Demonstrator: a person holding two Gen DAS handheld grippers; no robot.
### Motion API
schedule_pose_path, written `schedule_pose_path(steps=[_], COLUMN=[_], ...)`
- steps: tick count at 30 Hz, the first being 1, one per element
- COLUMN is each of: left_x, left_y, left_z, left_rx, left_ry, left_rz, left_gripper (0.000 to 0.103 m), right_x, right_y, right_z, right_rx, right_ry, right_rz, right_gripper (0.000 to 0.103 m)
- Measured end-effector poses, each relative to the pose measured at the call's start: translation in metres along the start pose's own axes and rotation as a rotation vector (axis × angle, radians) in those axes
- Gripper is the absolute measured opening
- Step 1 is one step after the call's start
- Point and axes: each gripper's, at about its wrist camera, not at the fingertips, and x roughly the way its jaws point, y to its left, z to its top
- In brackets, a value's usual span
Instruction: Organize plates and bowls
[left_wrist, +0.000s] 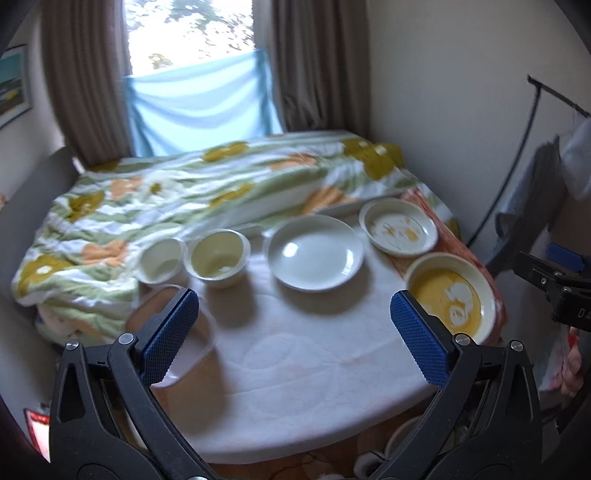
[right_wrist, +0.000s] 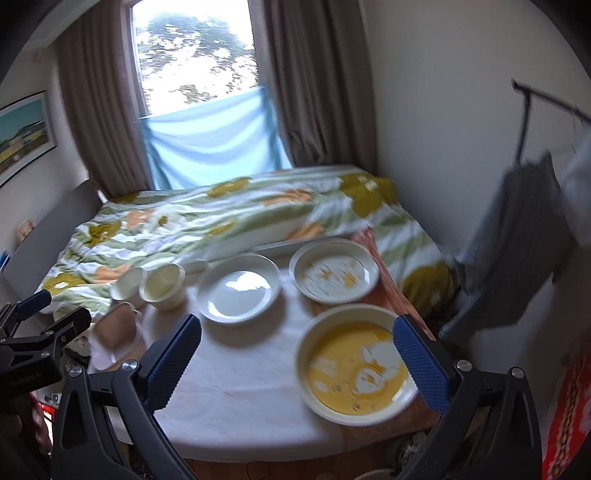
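The only lettering is white print on each gripper's black body, seen from the other's camera, cut off and too blurred to read.

On the round table (left_wrist: 295, 369), along its far edge from left to right, stand a small white cup (left_wrist: 161, 260), a cream bowl (left_wrist: 218, 257), a plain white plate (left_wrist: 315, 252) and a shallow dish with orange flecks (left_wrist: 399, 230). A yellow patterned bowl (right_wrist: 356, 369) sits at the right edge.

The left gripper (left_wrist: 295, 334) hovers above the table's near middle with its blue pads spread wide and nothing between them; the white plate lies ahead of it. The right gripper (right_wrist: 299, 358) is likewise spread wide and empty, with the yellow patterned bowl showing between its pads, toward the right one.
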Motion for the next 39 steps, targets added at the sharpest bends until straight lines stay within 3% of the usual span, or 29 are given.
schedule_pose_path(steps=[7, 12, 14, 18, 21, 27, 32, 34, 36, 39], left_x=[0.099, 0.164, 0.188, 0.219, 0.233, 0.249, 0.257, 0.259, 0.261, 0.258], left_y=[-0.066, -0.108, -0.122, -0.139, -0.143, -0.151, -0.159, -0.162, -0.163, -0.162], left_z=[-0.011, -0.027, -0.035, -0.048, -0.052, -0.052, -0.048, -0.047, -0.044, -0.040], left_rx=[0.009, 0.003, -0.013, -0.024, -0.038, -0.039, -0.035, -0.036, -0.035, -0.031], left_ry=[0.198, 0.324, 0.370, 0.433, 0.471, 0.504, 0.516, 0.517, 0.518, 0.527], left_rz=[-0.192, -0.260, -0.278, -0.293, -0.303, -0.298, -0.284, -0.285, -0.286, -0.283], left_gripper=[0.103, 0.096, 0.091, 0.079, 0.067, 0.051, 0.035, 0.033, 0.023, 0.019], right_x=[0.052, 0.088, 0.102, 0.126, 0.140, 0.159, 0.170, 0.173, 0.176, 0.179], right_y=[-0.091, -0.132, -0.144, -0.157, -0.164, -0.174, -0.176, -0.178, -0.180, -0.185], right_z=[-0.032, -0.059, -0.067, -0.075, -0.073, -0.066, -0.061, -0.060, -0.060, -0.059], right_rx=[0.143, 0.209, 0.224, 0.236, 0.225, 0.238, 0.225, 0.222, 0.216, 0.214], right_ry=[0.113, 0.213, 0.249, 0.287, 0.298, 0.312, 0.325, 0.331, 0.345, 0.355], right_rz=[-0.024, 0.030, 0.061, 0.099, 0.117, 0.174, 0.177, 0.174, 0.174, 0.189], right_gripper=[0.101, 0.083, 0.069, 0.059, 0.052, 0.038, 0.027, 0.021, 0.015, 0.011])
